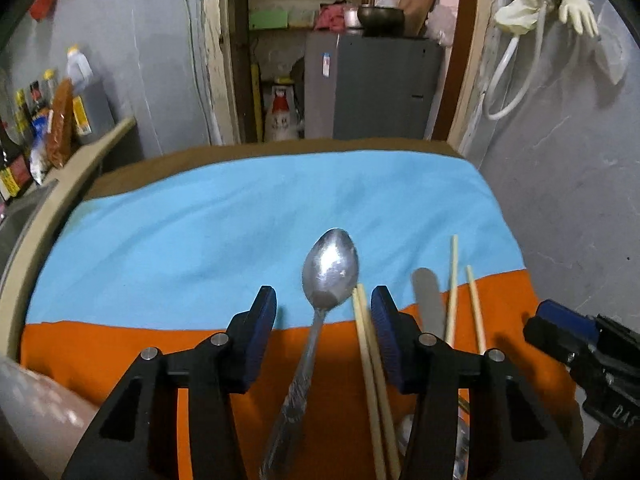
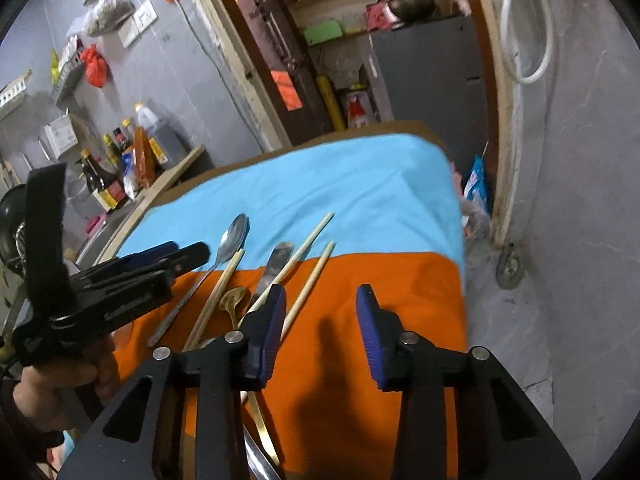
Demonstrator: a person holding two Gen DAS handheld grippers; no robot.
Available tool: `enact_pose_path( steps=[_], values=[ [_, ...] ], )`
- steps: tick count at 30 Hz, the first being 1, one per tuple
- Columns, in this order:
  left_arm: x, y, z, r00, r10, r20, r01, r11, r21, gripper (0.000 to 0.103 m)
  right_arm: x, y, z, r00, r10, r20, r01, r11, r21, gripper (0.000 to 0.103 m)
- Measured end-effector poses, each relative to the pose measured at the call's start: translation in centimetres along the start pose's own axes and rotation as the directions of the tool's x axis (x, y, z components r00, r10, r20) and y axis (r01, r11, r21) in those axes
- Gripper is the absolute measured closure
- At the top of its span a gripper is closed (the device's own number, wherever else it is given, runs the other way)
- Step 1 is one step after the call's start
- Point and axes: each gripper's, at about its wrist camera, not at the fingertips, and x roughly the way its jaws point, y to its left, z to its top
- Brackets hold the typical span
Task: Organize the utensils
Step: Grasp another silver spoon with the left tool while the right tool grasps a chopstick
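A silver spoon [image 1: 330, 268] lies on the blue-and-orange cloth [image 1: 200, 240], its handle running back between the open fingers of my left gripper [image 1: 324, 300]. A pair of chopsticks [image 1: 370, 360] lies just right of it, then a butter knife [image 1: 428, 300] and two more chopsticks [image 1: 452, 280]. In the right wrist view the spoon [image 2: 232, 240], chopstick pair [image 2: 216, 296], knife [image 2: 272, 268], a gold spoon [image 2: 234, 300] and loose chopsticks [image 2: 308, 276] lie left of my right gripper [image 2: 322, 300], which is open over orange cloth [image 2: 380, 280]. The left gripper [image 2: 160, 258] shows at left.
A counter with sauce bottles [image 1: 52, 120] and a sink runs along the table's left. A grey cabinet [image 1: 380, 88] stands in the doorway behind. The wall with a hose and gloves [image 1: 540, 4] is close on the right. The cloth's right edge drops off to the floor [image 2: 520, 280].
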Motion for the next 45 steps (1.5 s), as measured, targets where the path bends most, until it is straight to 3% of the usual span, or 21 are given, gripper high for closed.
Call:
enact_pose_path(
  steps=[9,15,20,21,22,26,28,34,37,41,45],
  values=[
    [3.3,1.6,1.2,0.994,-0.078,-0.081,0.076,0.997,-0.032,0.06,3.2,0.4,0.6,0.996,0.003,-0.087,-0.001,1.0,0.016,0.075],
    [3.9,2.0,2.3,0.992,-0.08,-0.101,0.08,0.997,-0.002,0.059,4.5,1.0,0.9,0.992,-0.02,-0.126,0.021,1.0,0.007,0.076],
    [4.0,1.3,2.8,0.991,-0.068,-0.112,0.069,0.998,0.009,0.06,5.2,2.6,1.2,0.982,-0.113,-0.149,0.109,0.993,-0.036,0.076],
    [3.9,1.2,2.8,0.991,-0.064,-0.113,0.067,0.998,0.021,0.061,5.4,3.0,1.2,0.98,-0.13,-0.151,0.126,0.991,-0.034,0.076],
    [4.1,1.1,2.9,0.992,-0.064,-0.113,0.067,0.997,0.025,0.071,5.5,3.4,1.2,0.975,-0.163,-0.154,0.159,0.987,-0.036,0.076],
    [3.8,1.1,2.9,0.99,-0.081,-0.119,0.083,0.996,0.017,0.07,6.0,4.3,1.1,0.958,-0.24,-0.16,0.236,0.971,-0.04,0.076],
    [3.4,1.4,2.8,0.988,-0.096,-0.117,0.095,0.995,-0.009,0.071,6.0,4.5,1.1,0.952,-0.261,-0.159,0.258,0.965,-0.036,0.089],
    [-0.6,1.3,1.8,0.992,-0.127,-0.007,0.127,0.992,-0.028,0.071,5.1,2.0,1.3,0.98,-0.132,-0.147,0.149,0.982,0.112,0.1],
    [-3.5,1.1,1.0,0.988,-0.13,0.08,0.132,0.991,-0.021,0.071,3.4,1.5,1.2,0.999,-0.031,-0.043,0.038,0.982,0.186,0.1],
    [-6.4,0.5,-0.5,0.97,-0.14,0.197,0.14,0.99,0.015,0.071,1.0,2.2,1.0,0.997,-0.018,0.076,0.007,0.99,0.143,0.1],
    [-8.8,0.2,-1.2,0.953,-0.136,0.27,0.134,0.991,0.027,0.071,-1.0,2.9,0.8,0.981,0.001,0.192,-0.023,0.993,0.113,0.1]
  ],
)
